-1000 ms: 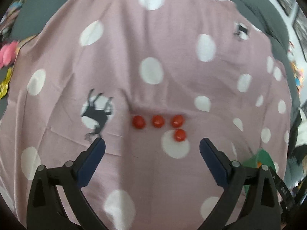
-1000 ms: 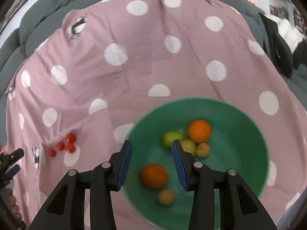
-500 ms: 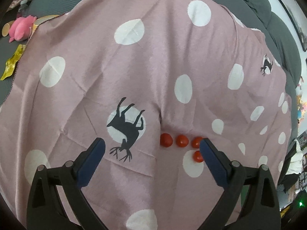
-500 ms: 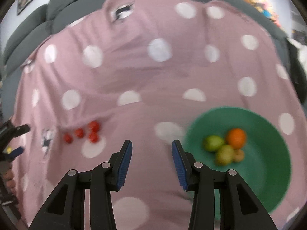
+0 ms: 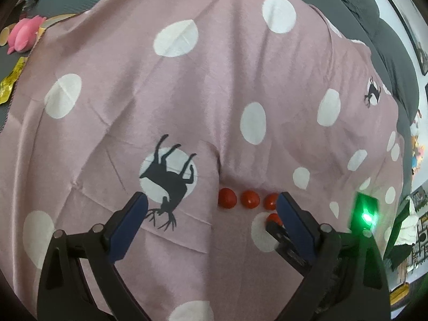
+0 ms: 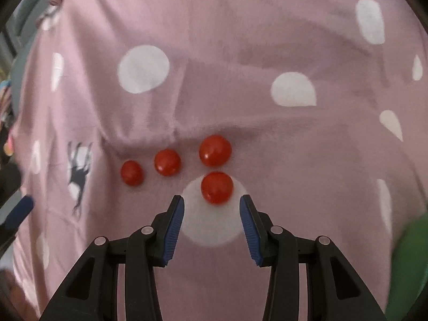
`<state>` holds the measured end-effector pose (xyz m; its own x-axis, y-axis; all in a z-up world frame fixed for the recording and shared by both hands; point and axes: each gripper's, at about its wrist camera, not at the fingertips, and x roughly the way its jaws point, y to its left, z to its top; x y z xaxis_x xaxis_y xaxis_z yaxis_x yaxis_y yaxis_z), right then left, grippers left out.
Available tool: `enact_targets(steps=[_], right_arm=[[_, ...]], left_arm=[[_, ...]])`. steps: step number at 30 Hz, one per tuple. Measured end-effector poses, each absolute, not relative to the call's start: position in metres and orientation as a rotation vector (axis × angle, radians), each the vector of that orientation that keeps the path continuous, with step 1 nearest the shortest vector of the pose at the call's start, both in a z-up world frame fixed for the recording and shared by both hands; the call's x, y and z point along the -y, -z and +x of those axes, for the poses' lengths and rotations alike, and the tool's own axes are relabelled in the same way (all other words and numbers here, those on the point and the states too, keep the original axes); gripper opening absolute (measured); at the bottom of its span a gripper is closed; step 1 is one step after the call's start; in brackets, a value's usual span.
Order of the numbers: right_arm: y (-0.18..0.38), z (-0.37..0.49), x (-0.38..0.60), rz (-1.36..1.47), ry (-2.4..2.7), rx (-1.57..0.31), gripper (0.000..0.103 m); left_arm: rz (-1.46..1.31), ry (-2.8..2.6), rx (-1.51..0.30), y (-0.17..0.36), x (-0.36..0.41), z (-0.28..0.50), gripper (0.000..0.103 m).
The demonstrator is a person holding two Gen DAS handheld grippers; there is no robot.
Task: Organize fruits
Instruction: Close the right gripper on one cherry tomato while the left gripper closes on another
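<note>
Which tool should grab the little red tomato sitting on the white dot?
Probably the right tool: its open jaws are lined up just short of that cherry tomato. The left tool is open too, but the tomatoes sit off toward its right finger.

A soft, matt pink cloth with white dots lies creased and rumpled ahead of both grippers, with a flat black deer print just ahead of the left gripper's left finger. Four small red cherry tomatoes just beyond the right gripper have smooth, glossy skin with small highlights. Both grippers have matt black plastic frames with small metal pins, and blue finger pads that look ribbed and rubbery. Right of the right gripper, a smooth green bowl rim shows, blurred.
</note>
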<state>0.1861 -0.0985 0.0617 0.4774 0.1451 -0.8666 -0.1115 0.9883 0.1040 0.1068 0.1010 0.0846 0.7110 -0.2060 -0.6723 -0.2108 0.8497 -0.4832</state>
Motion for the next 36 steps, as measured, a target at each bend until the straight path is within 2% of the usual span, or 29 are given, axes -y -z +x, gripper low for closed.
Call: enact_targets(steps=[7, 10, 18, 22, 27, 31, 36], right_arm=[[-0.051, 0.192, 0.098, 0.09, -0.186, -1.064, 0.044], [-0.05, 0.189, 0.101, 0.038, -0.135, -1.051, 0.03], [-0.062, 0.142, 0.137, 0.078, -0.102, -1.035, 0.03], [-0.073, 0.104, 0.164, 0.129, -0.087, -1.002, 0.03], [-0.086, 0.097, 0.194, 0.139, -0.039, -0.94, 0.03], [-0.09, 0.109, 0.201, 0.255, -0.136, -0.926, 0.03], [-0.102, 0.102, 0.2, 0.24, -0.155, -0.89, 0.03]], left_arm=[[-0.577, 0.014, -0.8, -0.082, -0.091, 0.109, 0.095], [-0.559, 0.028, -0.8, -0.083, -0.084, 0.11, 0.095], [-0.516, 0.067, -0.843, -0.077, -0.065, 0.116, 0.093], [-0.443, 0.11, -0.891, -0.076, -0.043, 0.129, 0.081], [-0.387, 0.166, -0.938, -0.067, -0.013, 0.151, 0.078], [-0.444, 0.217, -0.983, -0.059, -0.002, 0.175, 0.066], [-0.481, 0.202, -1.044, -0.046, 0.01, 0.201, 0.061]])
